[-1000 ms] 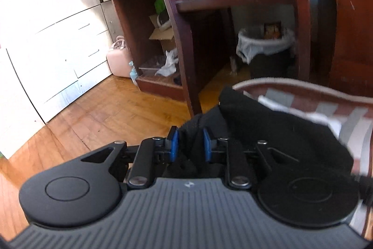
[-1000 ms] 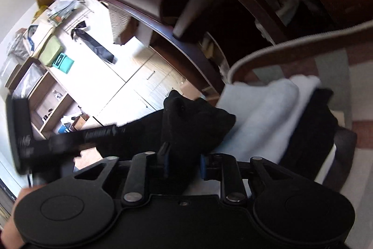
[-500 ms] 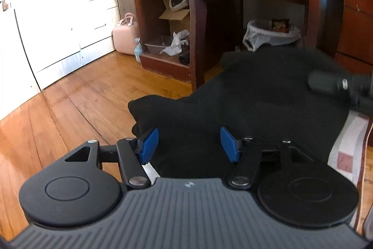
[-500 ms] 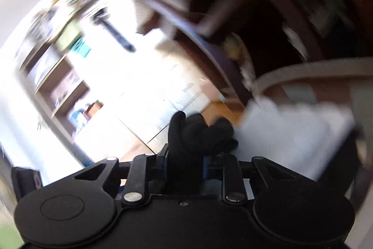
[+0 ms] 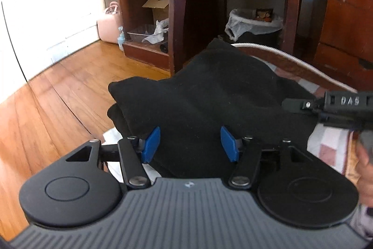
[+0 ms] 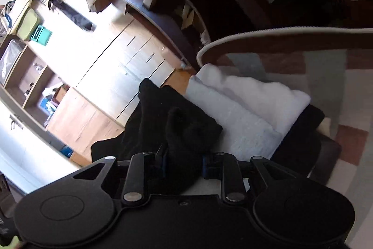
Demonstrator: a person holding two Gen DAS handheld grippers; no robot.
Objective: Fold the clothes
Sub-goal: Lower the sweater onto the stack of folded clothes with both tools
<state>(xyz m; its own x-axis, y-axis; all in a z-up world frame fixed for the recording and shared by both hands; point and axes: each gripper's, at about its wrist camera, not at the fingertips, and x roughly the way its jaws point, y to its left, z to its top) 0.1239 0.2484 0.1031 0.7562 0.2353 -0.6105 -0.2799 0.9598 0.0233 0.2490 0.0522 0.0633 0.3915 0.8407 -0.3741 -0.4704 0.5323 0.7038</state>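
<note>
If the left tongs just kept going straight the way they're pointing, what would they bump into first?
Most likely the black garment. The left tongs stand open just above it, angled down toward it, so the cloth lies directly ahead. Beyond it comes the dark wooden chair, though depth is hard to judge.

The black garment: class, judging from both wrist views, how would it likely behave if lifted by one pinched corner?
The black garment would probably flop and drape: it bunches softly where the right gripper pinches it. It likely unfolds unless supported, since its layers lie loose. Slipping seems unlikely; the fabric looks matte.

White letters "DAS" on the black right tool [image 5: 345,106], partly cut off
</note>
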